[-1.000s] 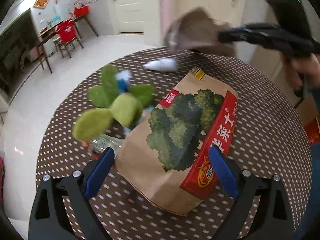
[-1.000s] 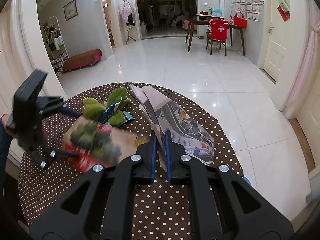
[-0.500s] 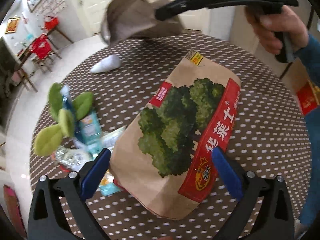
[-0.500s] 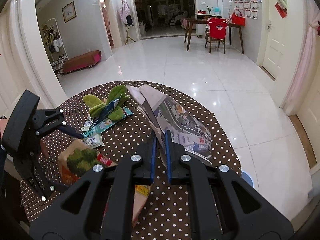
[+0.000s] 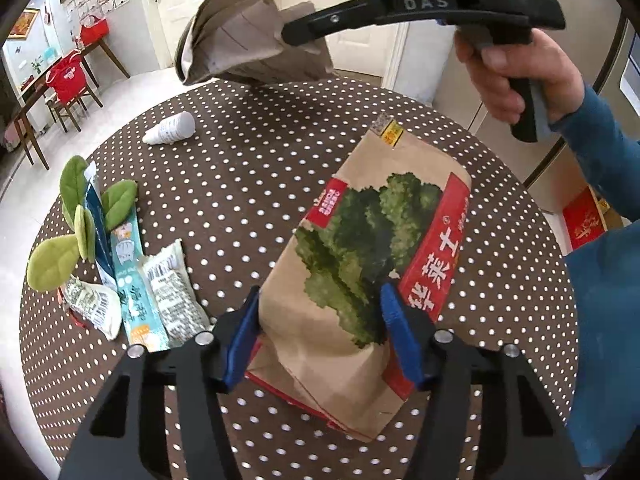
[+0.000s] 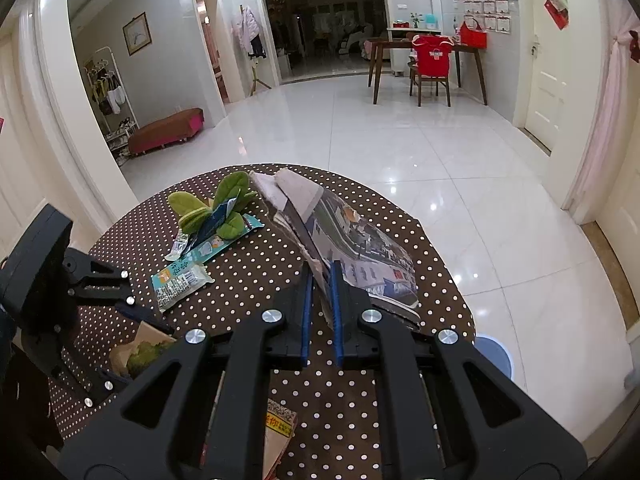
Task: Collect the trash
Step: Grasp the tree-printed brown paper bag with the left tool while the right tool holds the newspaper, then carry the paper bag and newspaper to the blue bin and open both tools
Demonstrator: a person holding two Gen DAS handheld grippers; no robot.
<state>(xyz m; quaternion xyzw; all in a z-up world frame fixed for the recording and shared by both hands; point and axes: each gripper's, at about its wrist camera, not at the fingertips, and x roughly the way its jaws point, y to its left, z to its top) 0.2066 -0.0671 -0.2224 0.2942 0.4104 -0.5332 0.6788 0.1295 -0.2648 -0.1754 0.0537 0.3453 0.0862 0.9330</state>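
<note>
A brown paper bag (image 5: pixel 360 248) printed with green trees and a red strip lies on the dotted round table (image 5: pixel 248 168). My left gripper (image 5: pixel 320 320) is closing on the bag's near end. Both blue pads (image 5: pixel 240 332) press its creased sides. The same bag (image 6: pixel 140 348) shows low left in the right wrist view, between the left gripper's fingers (image 6: pixel 120 304). My right gripper (image 6: pixel 320 280) is shut on a folded printed paper (image 6: pixel 352 240) and holds it above the table's far side. In the left wrist view that paper (image 5: pixel 240 36) hangs from the right gripper (image 5: pixel 288 36), held by a hand (image 5: pixel 516 72).
Left of the bag lie several snack wrappers (image 5: pixel 160 288) and a green leaf plush (image 5: pixel 80 216). A small white bottle (image 5: pixel 172 130) lies on its side further back. A blue round bin (image 6: pixel 492 352) stands on the floor beyond the table's right edge.
The left gripper's jaws have narrowed from wide open onto the bag's near end. The bag has come away from the wrappers and plush, which now lie uncovered. The right gripper keeps its paper still.
</note>
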